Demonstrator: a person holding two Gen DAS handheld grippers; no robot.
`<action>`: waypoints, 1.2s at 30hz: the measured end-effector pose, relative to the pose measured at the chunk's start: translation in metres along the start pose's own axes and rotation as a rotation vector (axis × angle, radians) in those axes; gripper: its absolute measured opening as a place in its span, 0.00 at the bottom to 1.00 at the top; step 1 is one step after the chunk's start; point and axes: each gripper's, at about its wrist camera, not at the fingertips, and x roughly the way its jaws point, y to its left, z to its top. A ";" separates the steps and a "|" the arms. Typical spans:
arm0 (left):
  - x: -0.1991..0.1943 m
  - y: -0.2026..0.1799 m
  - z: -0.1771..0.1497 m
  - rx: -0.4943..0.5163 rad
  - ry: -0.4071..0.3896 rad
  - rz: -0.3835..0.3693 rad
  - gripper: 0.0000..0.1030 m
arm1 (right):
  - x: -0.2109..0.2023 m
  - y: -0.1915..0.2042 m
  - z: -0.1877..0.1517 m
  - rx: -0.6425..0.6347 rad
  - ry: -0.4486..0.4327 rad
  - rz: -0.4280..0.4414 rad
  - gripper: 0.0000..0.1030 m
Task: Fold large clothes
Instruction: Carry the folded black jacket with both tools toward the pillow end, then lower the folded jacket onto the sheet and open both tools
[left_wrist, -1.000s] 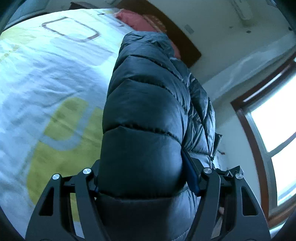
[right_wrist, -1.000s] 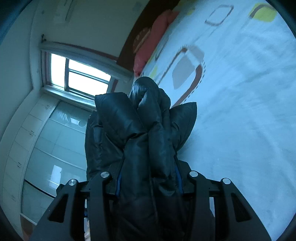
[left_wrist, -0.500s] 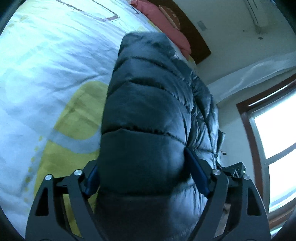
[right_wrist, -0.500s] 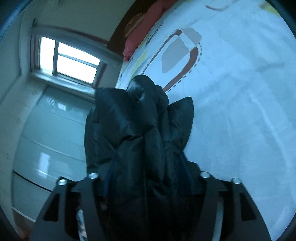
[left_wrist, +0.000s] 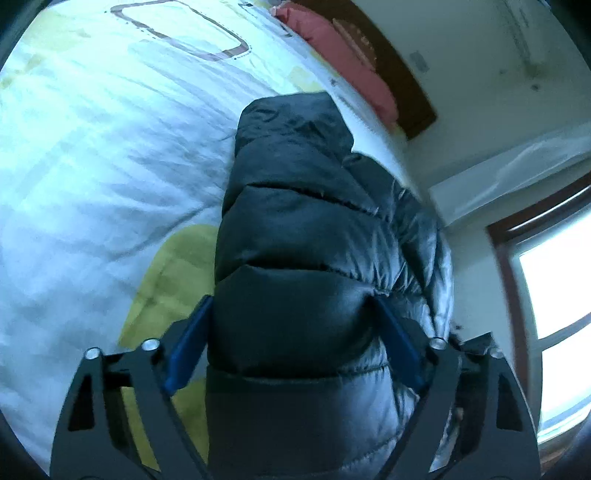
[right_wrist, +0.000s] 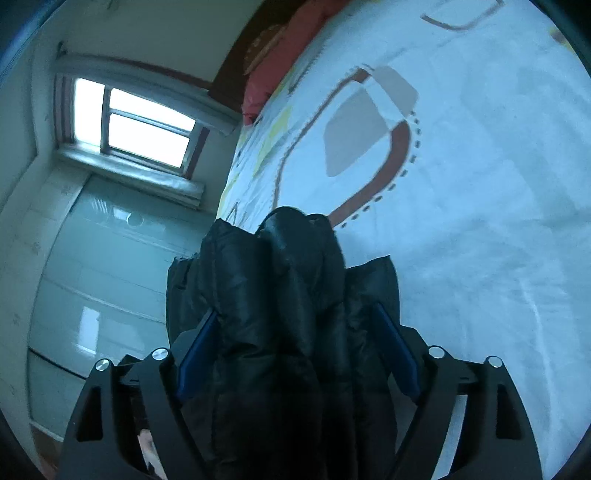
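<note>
Your left claw (left_wrist: 291, 332) and right claw (right_wrist: 295, 347) each clamp the puffer jacket (left_wrist: 314, 240) above the bed (left_wrist: 92, 166); folding looks barely begun.

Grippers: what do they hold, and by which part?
Both hold the jacket: left gripper on a quilted fold, right gripper on bunched folds. Exact parts unclear.

Much of the puffer jacket lies out of sight

The quilted puffer jacket (left_wrist: 295, 258) fills the left gripper (left_wrist: 291, 332), hiding the inner pads; its lower part runs off the bottom edge. In the right wrist view, bunched folds cover the right gripper (right_wrist: 295, 339); the red pillow (right_wrist: 273, 70) is blurred.
</note>
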 end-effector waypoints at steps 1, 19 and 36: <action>0.002 0.000 -0.001 0.003 0.005 0.012 0.76 | 0.002 -0.003 -0.001 0.012 0.006 -0.010 0.64; 0.028 -0.010 -0.012 0.076 -0.024 0.117 0.74 | 0.010 -0.023 -0.010 0.049 0.004 0.034 0.46; 0.028 -0.005 -0.008 0.072 -0.016 0.089 0.74 | 0.007 -0.024 -0.012 0.050 -0.009 0.057 0.50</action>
